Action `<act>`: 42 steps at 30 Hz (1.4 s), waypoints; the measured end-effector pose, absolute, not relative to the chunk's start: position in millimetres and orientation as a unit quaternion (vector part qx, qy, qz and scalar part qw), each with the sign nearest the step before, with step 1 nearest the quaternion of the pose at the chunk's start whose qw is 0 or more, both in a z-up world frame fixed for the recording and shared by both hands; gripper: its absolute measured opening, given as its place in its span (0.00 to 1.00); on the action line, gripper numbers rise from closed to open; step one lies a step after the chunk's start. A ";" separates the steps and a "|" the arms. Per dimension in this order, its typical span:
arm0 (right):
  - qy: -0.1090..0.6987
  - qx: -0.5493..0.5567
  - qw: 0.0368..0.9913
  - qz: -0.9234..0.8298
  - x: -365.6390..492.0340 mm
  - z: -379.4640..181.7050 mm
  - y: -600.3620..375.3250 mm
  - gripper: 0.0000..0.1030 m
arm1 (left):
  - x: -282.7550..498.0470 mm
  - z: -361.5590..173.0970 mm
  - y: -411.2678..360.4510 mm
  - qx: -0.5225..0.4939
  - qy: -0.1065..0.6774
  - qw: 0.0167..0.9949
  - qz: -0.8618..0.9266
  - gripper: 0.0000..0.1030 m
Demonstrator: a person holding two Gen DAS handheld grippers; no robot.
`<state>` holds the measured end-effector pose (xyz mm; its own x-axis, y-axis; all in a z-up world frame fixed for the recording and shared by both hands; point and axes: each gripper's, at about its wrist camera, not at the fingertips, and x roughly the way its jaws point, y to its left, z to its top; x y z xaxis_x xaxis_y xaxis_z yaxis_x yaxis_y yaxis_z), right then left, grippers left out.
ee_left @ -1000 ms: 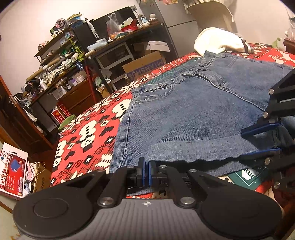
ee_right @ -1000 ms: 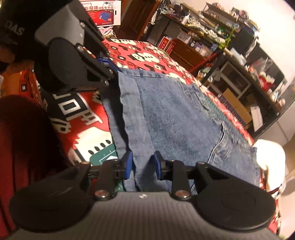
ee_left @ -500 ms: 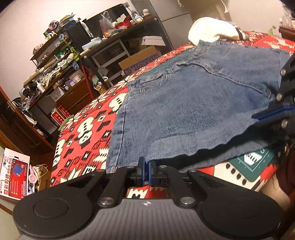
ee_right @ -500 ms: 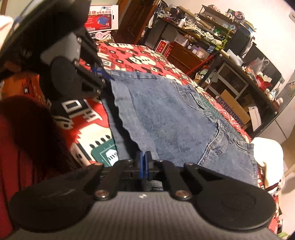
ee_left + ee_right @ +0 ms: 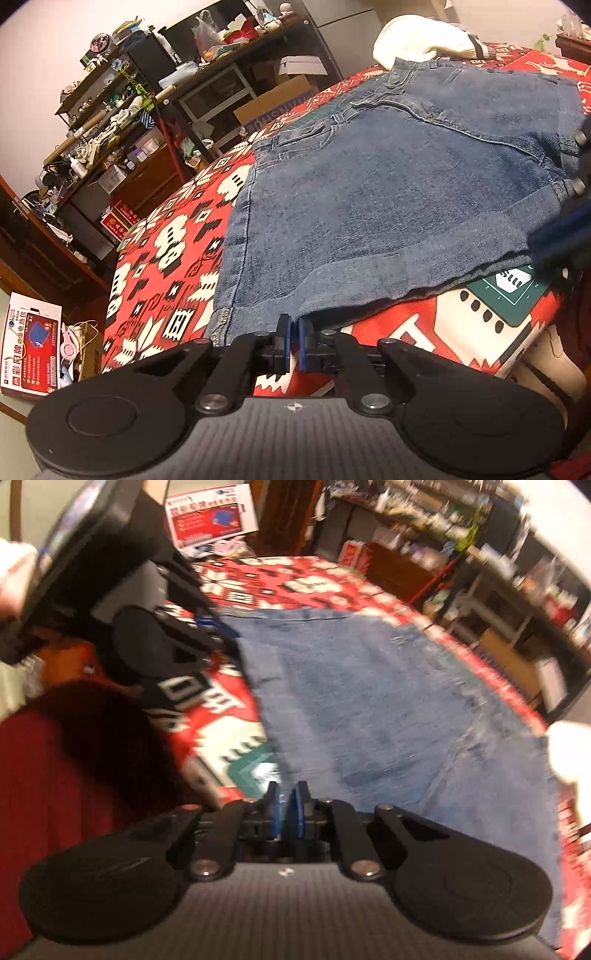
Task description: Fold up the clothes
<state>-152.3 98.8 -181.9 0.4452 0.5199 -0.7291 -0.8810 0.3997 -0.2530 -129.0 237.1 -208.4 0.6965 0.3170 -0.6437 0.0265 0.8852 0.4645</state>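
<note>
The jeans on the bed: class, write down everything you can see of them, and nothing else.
The jeans are mid-blue denim, folded into a broad flat stack on the red patterned bedspread. The waistband, pockets and seams lie at the far end, next to a white garment. The near edge shows layered hems, slightly raised. The left hand-held gripper meets that edge at one corner and the right hand-held gripper at the other, each with a narrow gap between its pads; whether either still pinches cloth is unclear.
</note>
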 end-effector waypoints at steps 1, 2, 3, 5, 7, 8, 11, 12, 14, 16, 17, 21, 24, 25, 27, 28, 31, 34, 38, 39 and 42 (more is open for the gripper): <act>0.284 -0.314 0.788 0.446 -151.1 -180.5 97.4 0.09 | -129.9 -207.9 237.5 0.224 0.383 0.892 0.083 0.09; 0.287 -0.308 0.789 0.448 -150.0 -179.1 96.0 0.09 | -131.5 -207.1 238.3 0.221 0.385 0.892 0.086 0.11; 0.289 -0.303 0.790 0.449 -148.8 -177.7 94.6 0.09 | -133.8 -205.5 239.7 0.213 0.386 0.893 0.089 0.12; 0.293 -0.291 0.791 0.452 -146.5 -175.0 91.9 0.09 | -137.6 -200.8 242.7 0.191 0.385 0.898 0.093 0.13; 0.297 -0.280 0.792 0.454 -144.1 -172.2 89.1 0.13 | -141.5 -196.0 245.1 0.168 0.384 0.902 0.098 0.15; 0.300 -0.274 0.792 0.456 -143.0 -170.8 87.7 0.15 | -143.7 -192.7 245.0 0.154 0.383 0.905 0.099 0.15; 0.306 -0.256 0.794 0.460 -139.5 -166.6 83.6 0.17 | -145.5 -183.9 247.3 0.091 0.382 0.915 0.090 0.16; 0.308 -0.250 0.794 0.461 -138.3 -165.2 82.2 0.17 | -145.1 -181.8 248.4 0.066 0.382 0.918 0.085 0.16; 0.312 -0.239 0.794 0.463 -136.0 -162.4 79.5 0.18 | -143.7 -181.4 250.0 0.025 0.384 0.920 0.076 0.16; 0.312 -0.236 0.793 0.466 -136.7 -162.7 79.3 0.21 | -141.5 -183.9 251.0 -0.003 0.388 0.919 0.073 0.16; 0.308 -0.242 0.791 0.469 -139.5 -165.4 81.3 0.21 | -140.5 -185.6 250.8 -0.012 0.391 0.918 0.072 0.16; 0.307 -0.247 0.779 0.488 -145.1 -174.2 91.0 0.20 | -139.3 -189.8 246.4 -0.013 0.397 0.915 0.073 0.16; 0.307 -0.253 0.776 0.489 -144.5 -180.3 99.5 0.15 | -138.5 -190.7 242.9 -0.007 0.399 0.914 0.073 0.16; 0.307 -0.254 0.777 0.487 -144.3 -181.7 101.1 0.15 | -138.2 -191.1 242.1 -0.005 0.399 0.914 0.073 0.16; 0.306 -0.252 0.780 0.484 -141.7 -184.4 104.3 0.15 | -140.5 -191.9 245.2 -0.006 0.399 0.914 0.073 0.16; 0.305 -0.250 0.782 0.482 -139.9 -185.1 105.8 0.14 | -140.5 -192.3 245.5 -0.006 0.399 0.914 0.074 0.16; 0.303 -0.250 0.786 0.478 -135.8 -185.3 110.5 0.14 | -140.5 -193.7 246.5 -0.007 0.400 0.913 0.076 0.16; 0.299 -0.257 0.784 0.481 -135.5 -187.1 115.6 0.12 | -141.6 -193.9 249.1 -0.009 0.400 0.913 0.077 0.16; 0.306 -0.251 0.783 0.481 -132.5 -186.8 118.8 0.04 | -142.7 -194.9 250.7 -0.009 0.399 0.913 0.079 0.16; 0.308 -0.249 0.783 0.479 -132.0 -186.5 119.5 0.01 | -142.8 -195.2 251.1 -0.009 0.400 0.913 0.080 0.16; 0.313 -0.242 0.784 0.479 -134.2 -183.4 119.4 0.00 | -143.5 -195.2 251.8 -0.009 0.398 0.914 0.082 0.16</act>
